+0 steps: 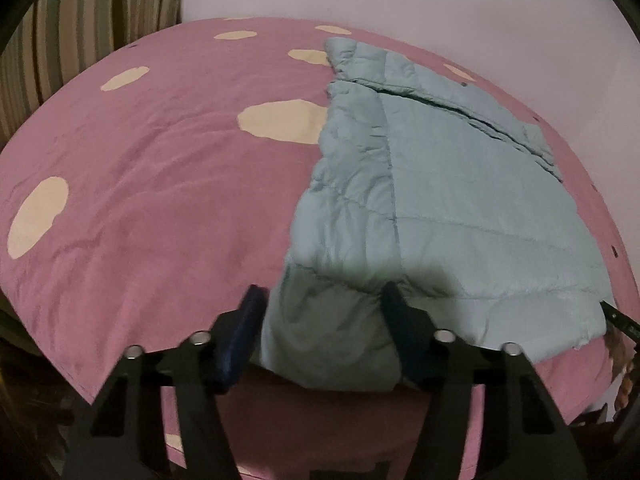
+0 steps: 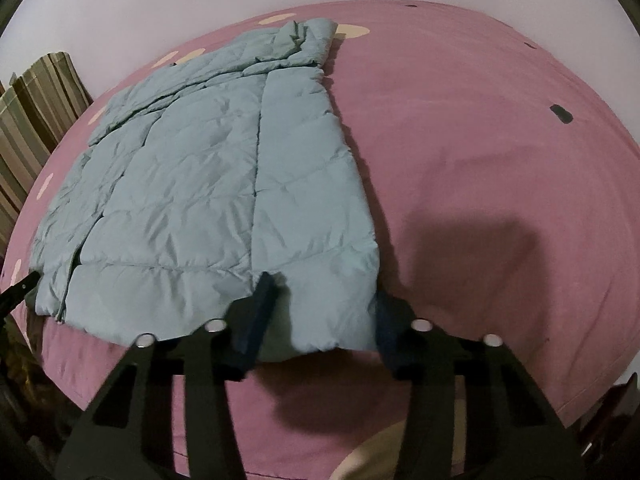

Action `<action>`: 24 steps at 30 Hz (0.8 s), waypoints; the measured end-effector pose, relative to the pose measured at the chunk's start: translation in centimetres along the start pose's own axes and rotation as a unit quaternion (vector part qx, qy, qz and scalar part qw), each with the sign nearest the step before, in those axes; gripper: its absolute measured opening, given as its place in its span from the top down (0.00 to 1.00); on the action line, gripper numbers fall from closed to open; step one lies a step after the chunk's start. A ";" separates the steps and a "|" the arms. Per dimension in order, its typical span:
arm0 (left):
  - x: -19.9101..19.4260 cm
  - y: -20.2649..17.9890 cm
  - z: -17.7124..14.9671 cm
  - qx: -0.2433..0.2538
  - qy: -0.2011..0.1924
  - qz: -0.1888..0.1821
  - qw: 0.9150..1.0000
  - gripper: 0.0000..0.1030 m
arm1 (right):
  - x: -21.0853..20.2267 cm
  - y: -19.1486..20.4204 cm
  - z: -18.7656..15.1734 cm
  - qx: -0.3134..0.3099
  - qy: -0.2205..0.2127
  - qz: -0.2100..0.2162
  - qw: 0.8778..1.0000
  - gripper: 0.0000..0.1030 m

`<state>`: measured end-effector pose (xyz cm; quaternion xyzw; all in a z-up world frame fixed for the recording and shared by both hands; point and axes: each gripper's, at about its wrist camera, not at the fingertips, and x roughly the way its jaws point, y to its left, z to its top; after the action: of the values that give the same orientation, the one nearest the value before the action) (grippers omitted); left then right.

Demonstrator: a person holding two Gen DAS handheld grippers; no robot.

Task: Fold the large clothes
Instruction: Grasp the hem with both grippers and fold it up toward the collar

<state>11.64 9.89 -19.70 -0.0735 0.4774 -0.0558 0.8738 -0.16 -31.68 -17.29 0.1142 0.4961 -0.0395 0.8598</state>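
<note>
Light blue quilted jacket lies flat on the pink spotted bedcover, hem at the near edge, collar end toward the far edge by the wall. Left gripper has its jaws spread wide with the jacket's near-left hem corner bunched between them, not pinched; right gripper likewise spread, straddling the near-right hem corner. Striped curtain hangs past the bed's far left corner.
</note>
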 end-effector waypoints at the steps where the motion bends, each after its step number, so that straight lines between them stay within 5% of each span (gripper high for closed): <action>1: -1.3 0.0 -1.1 0.002 0.001 -0.003 1.000 0.51 | 0.0 0.0 0.0 0.001 0.000 0.005 1.000 0.70; 8: -2.2 -0.7 -1.3 0.023 -0.002 -0.016 1.000 0.88 | -1.0 0.3 -0.1 0.006 -0.013 0.035 0.999 0.93; 17: -6.7 -1.4 2.4 0.024 -0.079 -0.011 0.996 0.93 | -4.2 0.7 2.3 0.011 -0.067 0.059 0.996 0.95; 24: -5.2 -1.8 8.6 0.017 -0.103 0.006 0.994 0.97 | -3.6 1.8 7.4 0.000 -0.093 0.064 0.994 0.95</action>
<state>16.02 9.62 -10.55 -0.0610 0.3839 -0.0506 0.9200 4.61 -31.86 -10.28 0.1417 0.4056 0.0054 0.9030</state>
